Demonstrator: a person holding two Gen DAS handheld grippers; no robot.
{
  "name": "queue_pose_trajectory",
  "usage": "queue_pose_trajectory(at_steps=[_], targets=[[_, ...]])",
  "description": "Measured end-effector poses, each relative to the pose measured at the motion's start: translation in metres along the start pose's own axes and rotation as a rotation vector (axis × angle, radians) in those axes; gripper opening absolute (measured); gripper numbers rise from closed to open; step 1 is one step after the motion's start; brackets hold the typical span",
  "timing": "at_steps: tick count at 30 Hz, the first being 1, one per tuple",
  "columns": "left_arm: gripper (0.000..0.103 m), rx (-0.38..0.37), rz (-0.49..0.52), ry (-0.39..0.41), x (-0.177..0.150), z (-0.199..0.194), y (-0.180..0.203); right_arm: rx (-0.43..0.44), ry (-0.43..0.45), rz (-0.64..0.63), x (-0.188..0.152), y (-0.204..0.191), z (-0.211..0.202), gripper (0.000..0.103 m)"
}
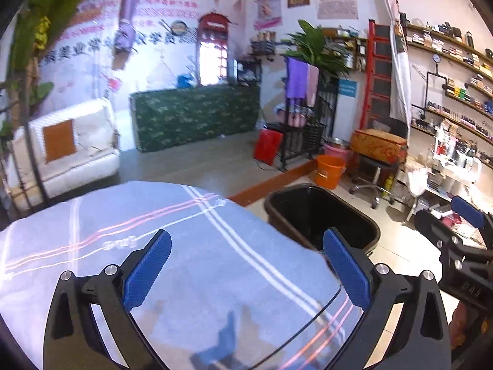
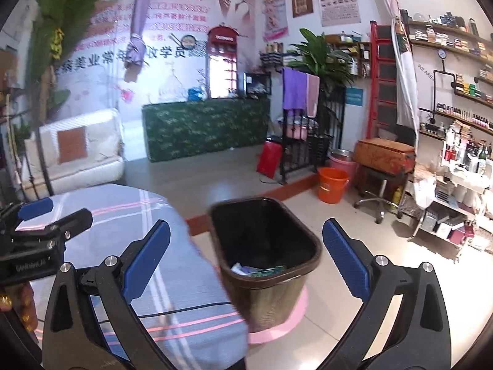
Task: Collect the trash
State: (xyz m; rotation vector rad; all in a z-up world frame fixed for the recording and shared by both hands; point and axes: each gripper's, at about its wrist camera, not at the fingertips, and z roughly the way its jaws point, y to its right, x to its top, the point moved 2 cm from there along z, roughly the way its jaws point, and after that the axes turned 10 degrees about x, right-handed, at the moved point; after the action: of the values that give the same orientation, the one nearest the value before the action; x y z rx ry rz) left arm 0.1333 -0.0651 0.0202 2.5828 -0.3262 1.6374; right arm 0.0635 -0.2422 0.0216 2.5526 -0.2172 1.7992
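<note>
Shop shelves crowded with bottles line the right wall, a white sofa (image 2: 77, 151) sits far left, and a green-patterned counter (image 2: 206, 126) stands at the back. Nearer, a round table under a blue-grey cloth with pink and white stripes (image 1: 185, 265) fills the left foreground, and a dark brown plastic waste bin (image 2: 271, 277) stands on the tiled floor just right of it. The left gripper (image 1: 246, 271), blue-padded jaws spread wide and holding nothing, hovers above the cloth; the right gripper (image 2: 246, 265), equally wide and empty, points at the bin. Crumpled wrappers and paper scraps (image 2: 255, 269) lie in the bin's near corner; no loose litter is evident on the visible cloth. Such scraps are likely feather-light, soft and crushable, possibly slick where foil-like, so a pinch across a raised fold should serve. A thin black cable (image 2: 185, 308) crosses the table's near edge.
</note>
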Motion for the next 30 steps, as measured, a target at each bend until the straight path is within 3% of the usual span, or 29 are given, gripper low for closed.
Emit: queue_pose_trajectory(at_steps=[10,17,30], targets=[[0.098,0.114,-0.052,0.105,-0.013,-0.055,-0.021,0.030,0.043,-0.067,-0.009,-0.042,-0.041,0.098],[0.098,0.171,-0.121,0.129,-0.024,-0.075,-0.037,0.031,0.049,-0.062,-0.016,-0.044,-0.056,0.098],[0.098,0.181,-0.118,0.150,-0.035,-0.089,-0.036,0.021,0.061,-0.071,-0.018,-0.044,-0.062,0.098]])
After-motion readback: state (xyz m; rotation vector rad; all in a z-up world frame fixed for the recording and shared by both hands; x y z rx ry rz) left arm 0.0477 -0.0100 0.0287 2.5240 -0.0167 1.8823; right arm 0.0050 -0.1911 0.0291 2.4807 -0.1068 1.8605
